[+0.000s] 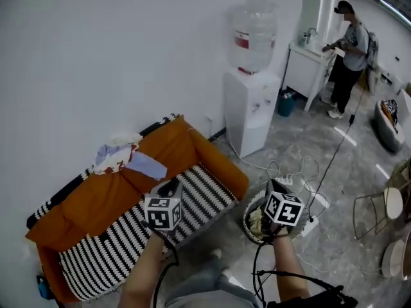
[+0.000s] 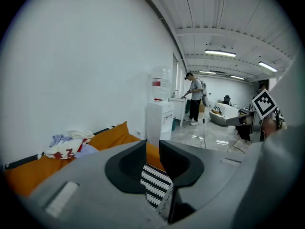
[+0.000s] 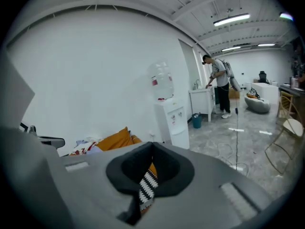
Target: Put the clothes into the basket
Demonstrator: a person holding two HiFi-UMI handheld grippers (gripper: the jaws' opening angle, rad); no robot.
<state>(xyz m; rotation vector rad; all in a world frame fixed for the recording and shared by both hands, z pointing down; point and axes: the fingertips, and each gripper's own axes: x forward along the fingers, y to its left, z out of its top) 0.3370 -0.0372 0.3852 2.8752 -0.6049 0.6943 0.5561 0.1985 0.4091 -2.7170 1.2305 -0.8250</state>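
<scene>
1. Two grippers, one in each hand. The left gripper [image 2: 152,145] has its jaws a narrow gap apart with nothing between them; only the striped cushion shows through. The right gripper [image 3: 152,146] has its jaw tips together and holds nothing.
2. One round basket [image 1: 249,211] stands on the floor just beside the sofa's end, below the right gripper. Something pale lies in it, but I cannot tell what.
3. One orange sofa [image 1: 183,147] with one black-and-white striped seat cushion [image 1: 122,239] stands against the wall, under the left gripper.
4. One heap of clothes [image 1: 121,158], white, red and pale blue, lies on the sofa's back, well apart from the basket.
5. Loose white cables [image 1: 290,169] trail over the grey marbled floor [image 1: 302,136].
6. One white water dispenser [image 1: 249,115] with one bottle on top stands against the plain white wall [image 1: 96,56].
7. One teal bin [image 1: 286,102] stands beside one white table [image 1: 307,61].
8. One person [image 1: 350,47] stands at that table.
</scene>
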